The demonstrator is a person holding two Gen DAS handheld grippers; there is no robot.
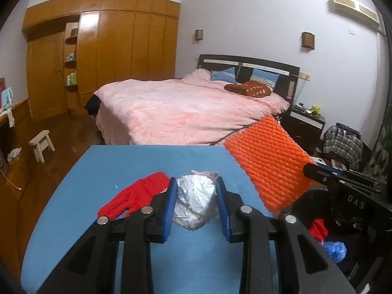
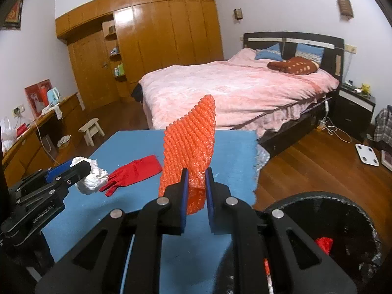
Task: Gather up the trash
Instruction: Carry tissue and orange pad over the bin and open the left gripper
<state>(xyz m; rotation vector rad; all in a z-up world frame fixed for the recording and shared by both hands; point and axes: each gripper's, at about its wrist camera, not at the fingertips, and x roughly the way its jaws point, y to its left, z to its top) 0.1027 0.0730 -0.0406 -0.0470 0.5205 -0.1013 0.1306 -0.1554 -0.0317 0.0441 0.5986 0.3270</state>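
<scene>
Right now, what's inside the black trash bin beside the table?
In the trash bin, a red scrap shows; the left wrist view adds a crumpled blue plastic piece. The right gripper covers the rest of the bottom.

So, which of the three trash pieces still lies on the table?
The red glove. It lies flat on the blue table, while the white wad and orange mesh are each held up in tongs.

place: home bedroom | evidence: bed [image 1: 186,107], wooden wardrobe [image 1: 117,49]
</scene>
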